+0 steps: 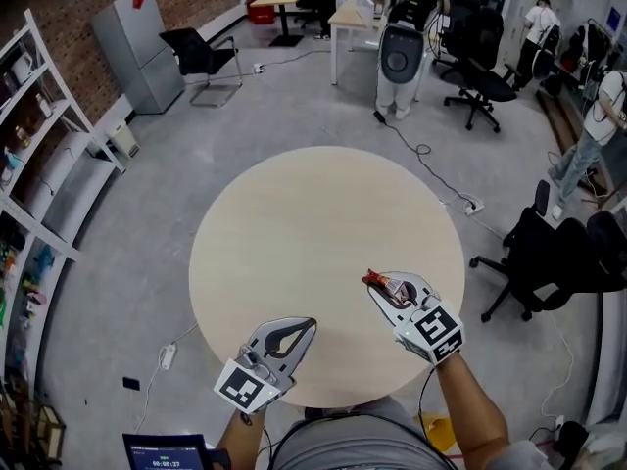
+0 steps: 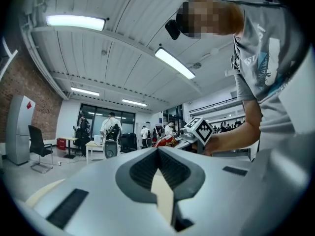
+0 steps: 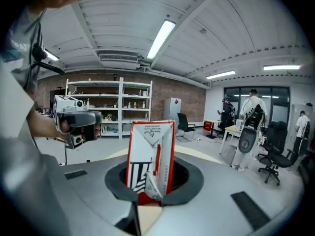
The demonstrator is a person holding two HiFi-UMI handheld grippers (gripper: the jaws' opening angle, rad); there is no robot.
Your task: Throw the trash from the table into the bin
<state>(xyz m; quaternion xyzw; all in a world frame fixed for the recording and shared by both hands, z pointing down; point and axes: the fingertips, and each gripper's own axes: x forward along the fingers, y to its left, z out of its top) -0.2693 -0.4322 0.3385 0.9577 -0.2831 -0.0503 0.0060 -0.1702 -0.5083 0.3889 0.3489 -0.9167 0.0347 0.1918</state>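
Observation:
Over the near right part of the round beige table [image 1: 294, 223], my right gripper [image 1: 380, 287] is shut on a red-and-white snack wrapper [image 1: 384, 284]. In the right gripper view the wrapper [image 3: 150, 156] stands upright between the jaws, with its flap folded at the top. My left gripper [image 1: 306, 327] hangs over the table's near edge, its jaws shut with nothing in them; in the left gripper view the tips [image 2: 157, 150] meet. That view also shows the wrapper [image 2: 166, 141] in the other gripper. I see no bin in any view.
Black office chairs [image 1: 549, 258] stand close to the table's right side. White shelves [image 1: 39, 164] line the left wall, with a grey cabinet [image 1: 137, 47] behind them. A person [image 1: 402, 37] stands by desks at the back. Cables [image 1: 431, 164] and a power strip [image 1: 167, 357] lie on the floor.

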